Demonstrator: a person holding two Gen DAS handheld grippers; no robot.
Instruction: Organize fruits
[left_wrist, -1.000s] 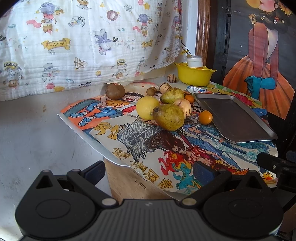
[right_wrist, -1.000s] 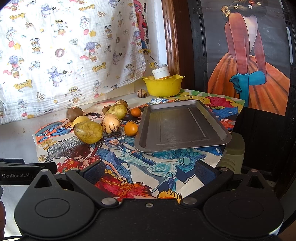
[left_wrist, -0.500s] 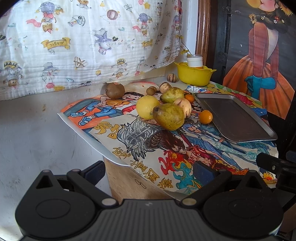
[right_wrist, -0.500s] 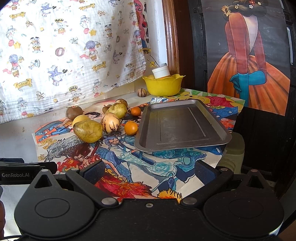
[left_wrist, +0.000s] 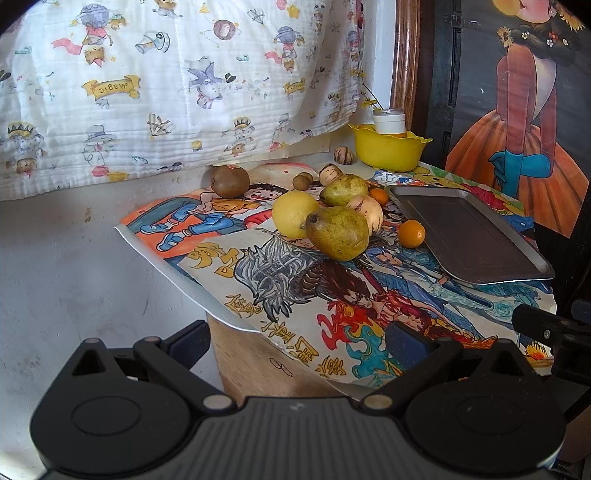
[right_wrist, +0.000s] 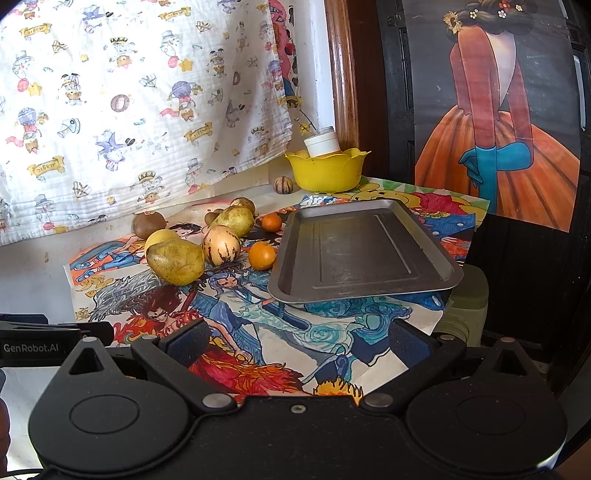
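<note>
Fruits are being shown in a loose cluster on the poster-covered counter (right_wrist: 258, 332), just left of the empty grey metal tray (right_wrist: 364, 251); nothing is yet lying in the tray, so the task is being judged as barely begun. The left claw (left_wrist: 295, 338) is being held spread wide and empty, well short of the fruit; the right claw (right_wrist: 295, 341) is likewise being held spread and empty, facing the tray.

The nearest item, a large speckled green pear (left_wrist: 337, 232), is being pressed against a round yellow lemon (left_wrist: 293, 214) and a pale striped melon-like fruit (right_wrist: 221, 245); if it is being pinched off-centre, its tapered, smooth skin is likely to slip out, and the neighbours are likely to be nudged into rolling. A small orange citrus (right_wrist: 262, 255) is being rested just beside the tray's rim; a careless sweep could be sending it under the raised lip or off the front edge.

The tray itself is being seen overhanging the counter's near corner, so a fruit being dropped on that side could be tipping it. The glossy paper posters are being laid loose, and a dragged claw could be shifting them together with everything on top. A brown kiwi-like fruit (left_wrist: 229, 181) near the wall and a yellow plastic bowl (right_wrist: 327, 170) at the back are being left well apart from the claws.
</note>
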